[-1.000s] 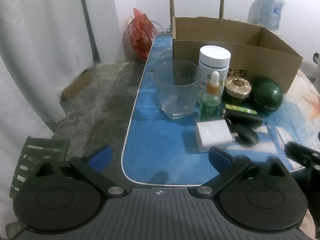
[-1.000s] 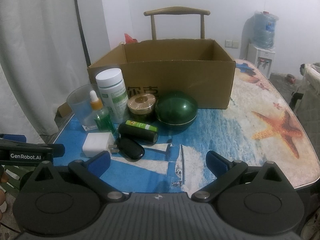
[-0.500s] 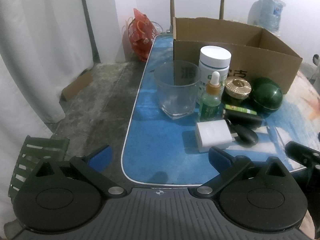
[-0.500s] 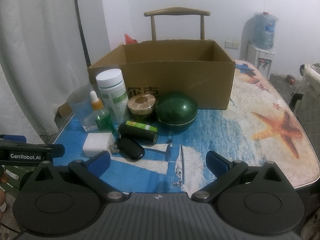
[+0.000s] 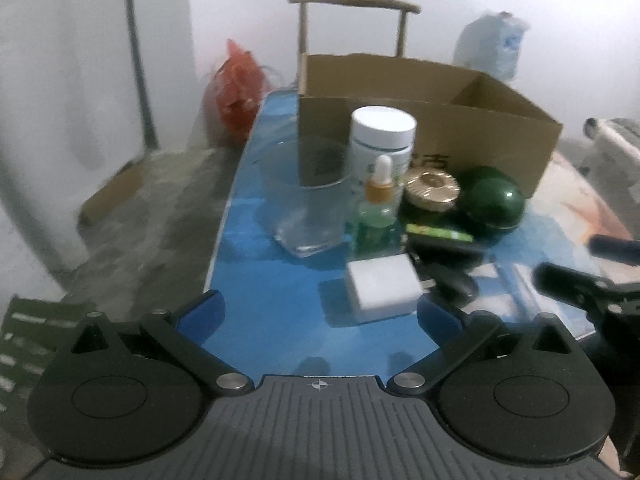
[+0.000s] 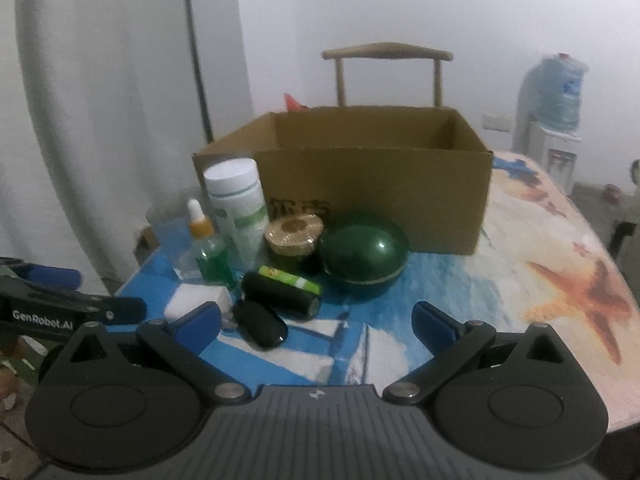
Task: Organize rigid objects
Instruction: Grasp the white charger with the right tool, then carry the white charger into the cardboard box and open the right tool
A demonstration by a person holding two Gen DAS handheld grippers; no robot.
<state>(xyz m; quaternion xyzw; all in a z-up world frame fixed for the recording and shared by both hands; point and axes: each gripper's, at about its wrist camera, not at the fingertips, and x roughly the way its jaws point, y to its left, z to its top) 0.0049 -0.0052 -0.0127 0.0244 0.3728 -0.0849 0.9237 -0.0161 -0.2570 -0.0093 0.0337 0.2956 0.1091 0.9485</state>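
An open cardboard box (image 6: 376,184) (image 5: 424,120) stands at the back of the table. In front of it cluster a clear cup (image 5: 308,200), a white bottle (image 5: 382,140) (image 6: 238,208), a green dropper bottle (image 5: 378,212) (image 6: 208,248), a gold-lidded jar (image 6: 295,234) (image 5: 432,190), a green dome (image 6: 364,258) (image 5: 494,200), a black tube with a green label (image 6: 284,290), a black fob (image 6: 260,324) and a white charger block (image 5: 380,294) (image 6: 196,300). My left gripper (image 5: 320,312) is open, just short of the charger block. My right gripper (image 6: 316,320) is open, near the fob. Neither holds anything.
The table (image 6: 552,280) bears a sea print with an orange starfish at the right. A wooden chair (image 6: 386,68) stands behind the box, a water dispenser (image 6: 554,120) at the back right, a red bag (image 5: 236,92) and curtains on the left. The other gripper shows at each view's side.
Both grippers have moved forward toward the cluster, so the objects loom larger and the views are blurred. The left one has swung right over the table edge. Both stay open.
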